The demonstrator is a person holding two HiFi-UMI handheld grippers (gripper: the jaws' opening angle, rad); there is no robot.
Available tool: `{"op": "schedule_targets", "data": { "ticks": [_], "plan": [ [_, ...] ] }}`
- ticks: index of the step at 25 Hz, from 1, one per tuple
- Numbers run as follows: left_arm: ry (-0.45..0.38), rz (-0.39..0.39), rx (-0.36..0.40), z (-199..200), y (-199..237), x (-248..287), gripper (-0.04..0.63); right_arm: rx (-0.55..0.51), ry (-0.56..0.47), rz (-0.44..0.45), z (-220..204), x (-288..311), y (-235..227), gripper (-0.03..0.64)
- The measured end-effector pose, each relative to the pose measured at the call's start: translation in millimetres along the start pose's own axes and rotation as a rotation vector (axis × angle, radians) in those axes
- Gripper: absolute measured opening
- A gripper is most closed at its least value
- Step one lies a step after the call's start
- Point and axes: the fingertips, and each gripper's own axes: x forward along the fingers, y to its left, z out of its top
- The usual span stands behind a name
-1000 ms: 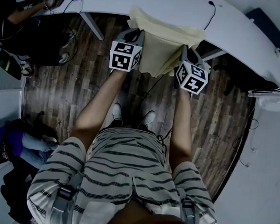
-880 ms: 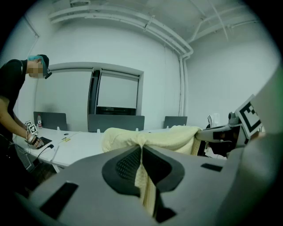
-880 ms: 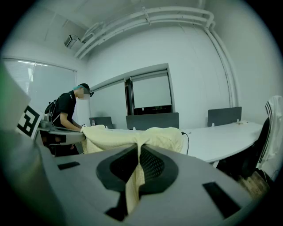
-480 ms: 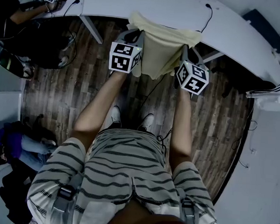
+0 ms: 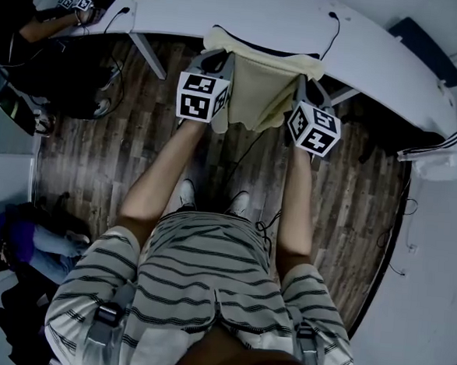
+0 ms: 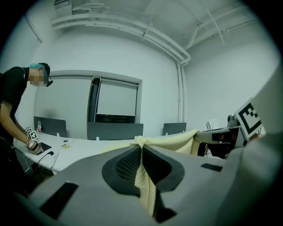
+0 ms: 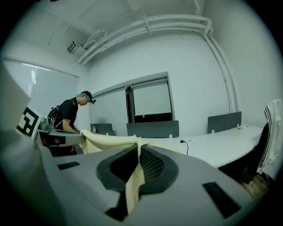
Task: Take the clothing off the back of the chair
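White desk (image 5: pixel 248 15) behind; left tongs (image 6: pixel 140 154), right tongs (image 7: pixel 139 154) both clamped on cream garment (image 5: pixel 262 86).

The head view looks steeply down from above the person onto the wood floor (image 5: pixel 83 144), with the white desk (image 5: pixel 225 14) at the far edge. Each gripper view sits close behind its own jaws, nearly level, facing the far wall (image 6: pixel 154 66) across that desk. All three views share the yellow cloth (image 5: pixel 259 78).

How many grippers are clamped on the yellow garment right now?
2. The left gripper is shut on the left edge of the yellow garment, the right gripper on its right edge; the cloth hangs between them.
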Motion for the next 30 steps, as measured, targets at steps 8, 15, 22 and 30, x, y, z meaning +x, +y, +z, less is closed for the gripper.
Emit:
{"op": "schedule_targets", "data": {
  "ticks": [8,15,22,30],
  "plan": [
    [-0.028,0.004,0.008,12.2,-7.1,-13.4,0.034,-0.011,-0.038,0.000,13.9,-14.1,3.1,0.025],
    [-0.056,0.003,0.007,24.9,-12.4,-26.8,0.034,-0.011,-0.076,0.006,27.6,-26.9,7.1,0.025],
    [-0.095,0.001,0.008,39.1,-13.7,-46.4,0.034,-0.017,-0.126,0.016,44.3,-42.5,19.0,0.025],
    [-0.136,0.002,-0.002,53.7,-16.7,-67.6,0.034,-0.027,-0.170,0.019,58.7,-61.4,30.5,0.025]
  ]
}}
